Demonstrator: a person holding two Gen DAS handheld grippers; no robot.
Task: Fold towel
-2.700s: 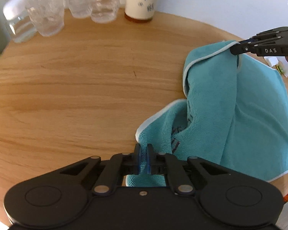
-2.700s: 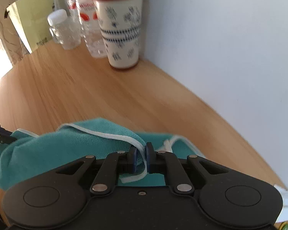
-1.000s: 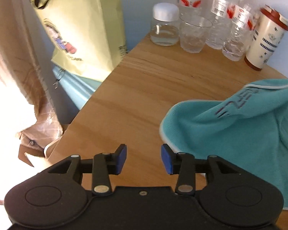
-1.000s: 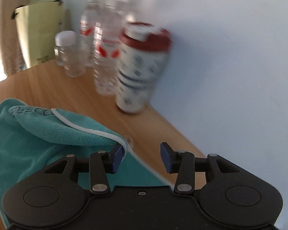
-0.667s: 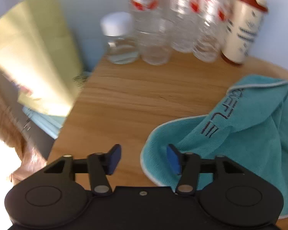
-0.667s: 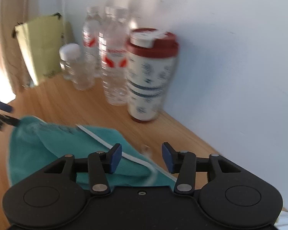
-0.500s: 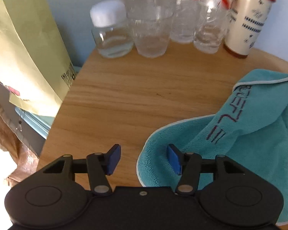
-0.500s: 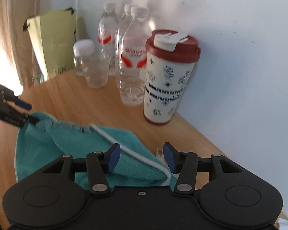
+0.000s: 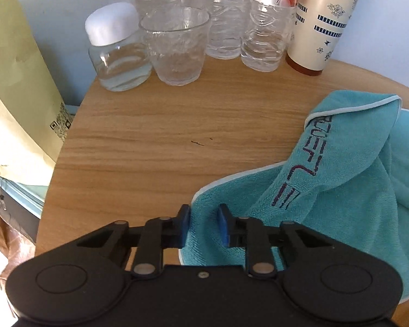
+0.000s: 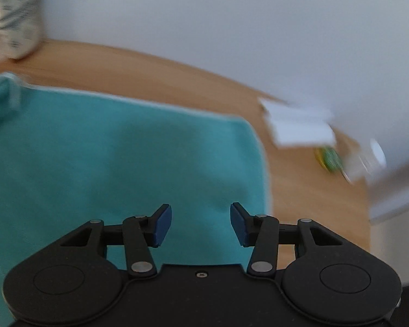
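A teal towel (image 9: 354, 177) with white edging and dark lettering lies loosely folded on the round wooden table (image 9: 150, 136); one flap is laid over the rest. My left gripper (image 9: 203, 226) sits low at the towel's near-left corner. Its blue fingers have narrowed, with the towel's edge in the gap, but they do not pinch it. In the blurred right wrist view, my right gripper (image 10: 201, 223) hovers wide open over the flat right part of the towel (image 10: 122, 163), near its right edge, holding nothing.
At the table's back stand a white-capped jar (image 9: 117, 51), a glass (image 9: 177, 49), water bottles (image 9: 261, 27) and a patterned tumbler (image 9: 321, 27). A yellow paper bag (image 9: 16, 95) stands off the left edge. White paper scraps (image 10: 300, 128) lie right of the towel by the wall.
Both grippers let go of the towel after laying it over. The left one has moved onto the near-left corner and its fingers have narrowed. The right one swung right, still open.
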